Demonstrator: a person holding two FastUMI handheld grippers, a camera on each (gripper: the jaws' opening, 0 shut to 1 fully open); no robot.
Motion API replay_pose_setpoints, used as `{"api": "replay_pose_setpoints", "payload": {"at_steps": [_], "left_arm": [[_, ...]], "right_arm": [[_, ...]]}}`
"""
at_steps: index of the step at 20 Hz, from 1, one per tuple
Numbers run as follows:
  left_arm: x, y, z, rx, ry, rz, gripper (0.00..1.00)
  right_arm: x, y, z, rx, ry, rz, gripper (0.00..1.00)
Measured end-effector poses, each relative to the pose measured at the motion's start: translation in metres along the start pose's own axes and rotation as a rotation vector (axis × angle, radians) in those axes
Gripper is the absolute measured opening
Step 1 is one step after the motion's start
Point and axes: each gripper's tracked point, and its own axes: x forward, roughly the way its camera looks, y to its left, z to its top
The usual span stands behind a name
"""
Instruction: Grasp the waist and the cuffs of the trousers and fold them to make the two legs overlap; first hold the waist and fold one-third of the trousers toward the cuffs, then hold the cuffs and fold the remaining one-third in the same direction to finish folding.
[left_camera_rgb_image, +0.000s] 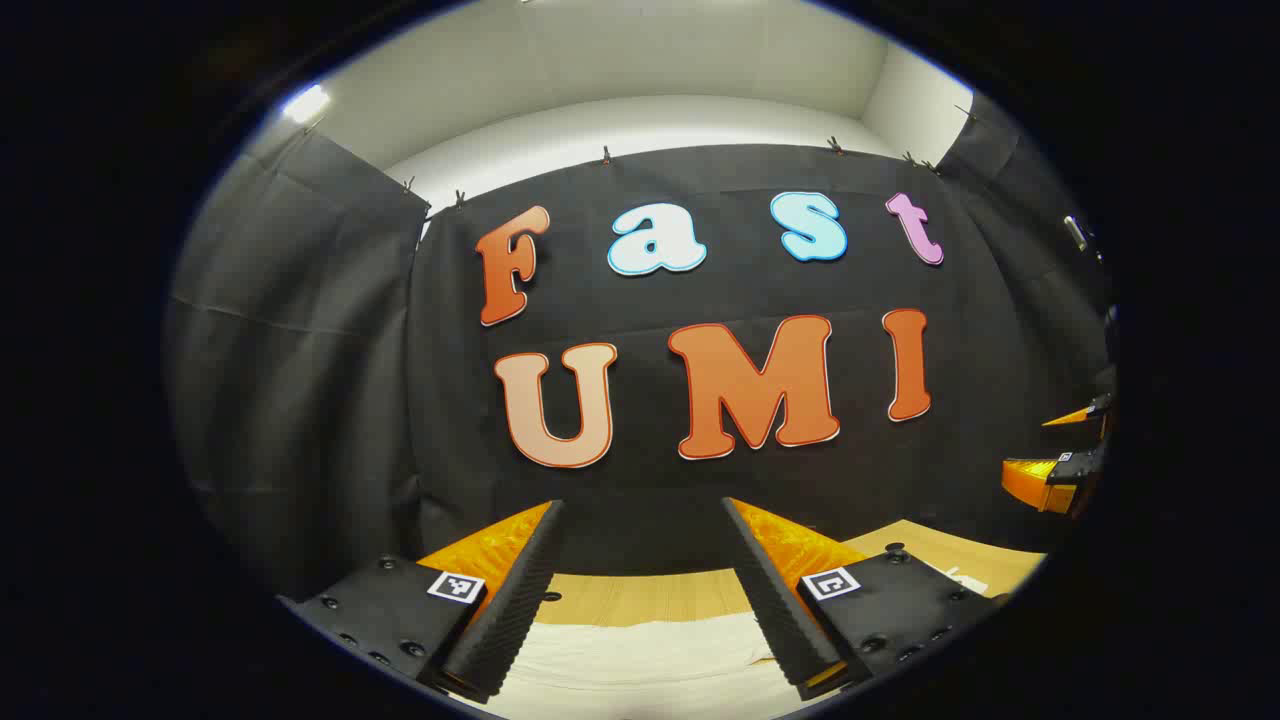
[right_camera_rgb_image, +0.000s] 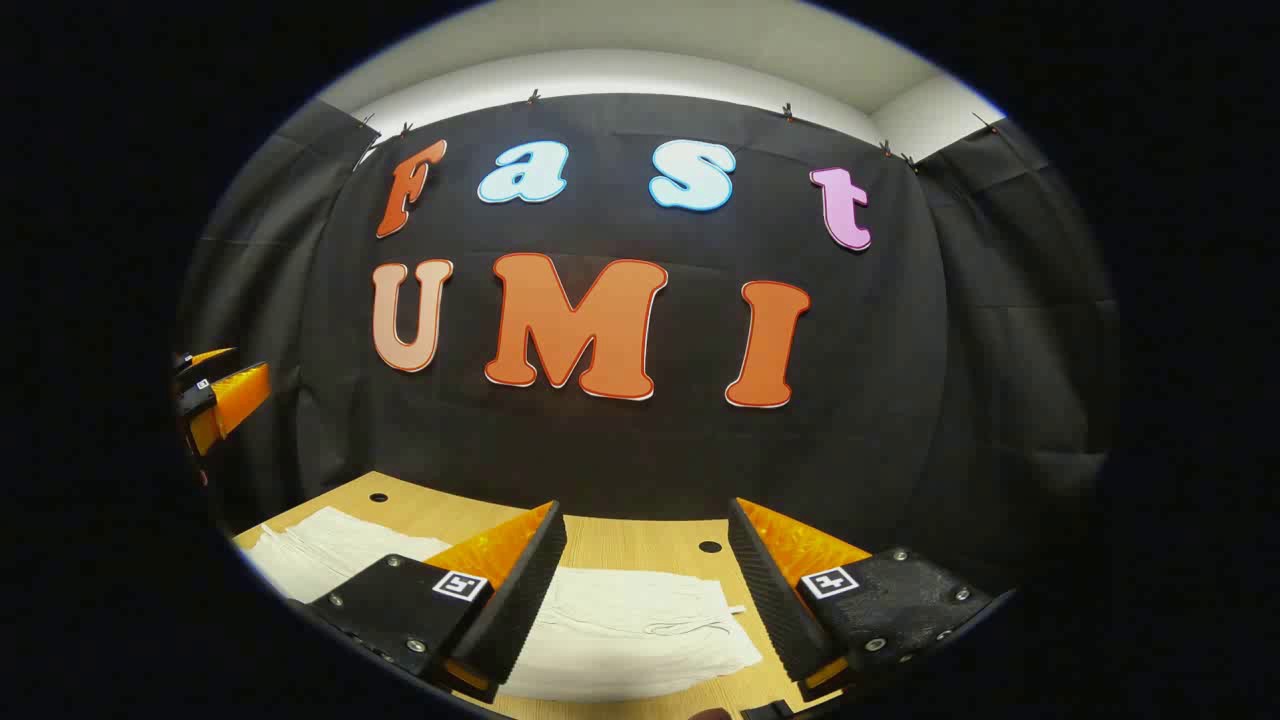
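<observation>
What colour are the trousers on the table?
The trousers are plain white or off-white, with no pattern. The right gripper view shows them best, lying on the wooden table.

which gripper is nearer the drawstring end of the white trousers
Right. The right gripper hangs open just above the drawstring at the waist of the trousers. The left gripper, also open, hovers over plain cloth farther along.

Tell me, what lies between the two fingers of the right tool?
In the right gripper view, the open right tool holds nothing; behind its gap lie the white trousers on the wooden table.
</observation>
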Motion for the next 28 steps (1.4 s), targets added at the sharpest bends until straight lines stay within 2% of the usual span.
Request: {"api": "replay_pose_setpoints", "payload": {"at_steps": [2,9,17,21,28], "left_arm": [[-0.001,0.005,0.0,0.002,0.001,0.009,0.97],[-0.002,0.023,-0.004,0.01,-0.004,0.015,0.99],[0.011,0.07,-0.021,0.006,0.021,0.03,0.99],[0.02,0.102,-0.051,-0.003,0.081,0.046,0.98],[0.023,0.157,-0.126,-0.07,0.263,0.053,0.99]], "right_arm": [[0.0,0.004,0.0,0.007,0.002,0.008,0.98],[0.002,0.02,0.0,0.011,0.007,0.017,0.98],[0.009,0.039,-0.002,0.02,0.03,-0.023,0.98],[0.013,0.043,-0.011,0.051,0.066,-0.068,0.98],[0.012,0.031,-0.038,0.075,0.177,-0.171,0.98]]}}
